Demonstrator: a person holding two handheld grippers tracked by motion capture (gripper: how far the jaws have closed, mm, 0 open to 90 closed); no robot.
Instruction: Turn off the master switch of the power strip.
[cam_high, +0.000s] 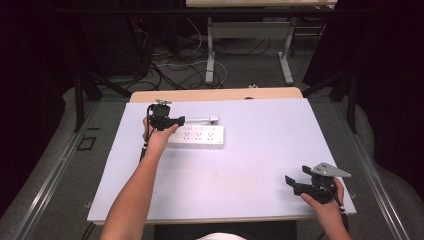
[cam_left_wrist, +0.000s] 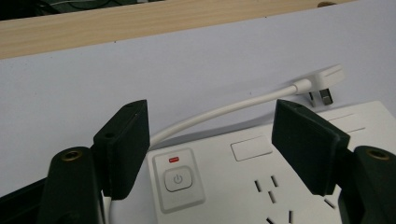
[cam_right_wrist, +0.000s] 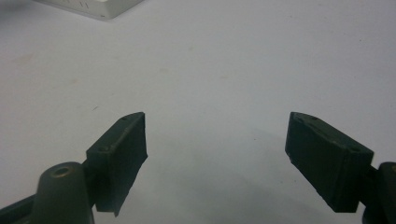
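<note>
Pale lavender-grey table top (cam_high: 240, 170) takes up most of the high view, with a strip of bare wood along its far edge and a mess of cables on the floor behind it. So the main thing on it is a white power strip (cam_high: 197, 136), lying flat toward the far left part of the surface. Its short white cord (cam_left_wrist: 219, 112) curls out from the switch end and runs along the far side of the strip to a white plug (cam_left_wrist: 324, 80) that lies on the table just beside it.

Left gripper (cam_left_wrist: 210, 144) sits right over the switch end of the strip. From its own view the jaws stand wide apart, with the power button (cam_left_wrist: 177, 179) and the little red light above it showing in the gap between them, cord passing behind. The pads aren't pressing on anything, so nothing is gripped.

Right gripper (cam_high: 295, 184) is well apart from all that, down at the near right corner of the table, held in the person's hand. Its jaws are spread wide too, with just bare table between them and one corner of the power strip visible far off at the top of its view.
</note>
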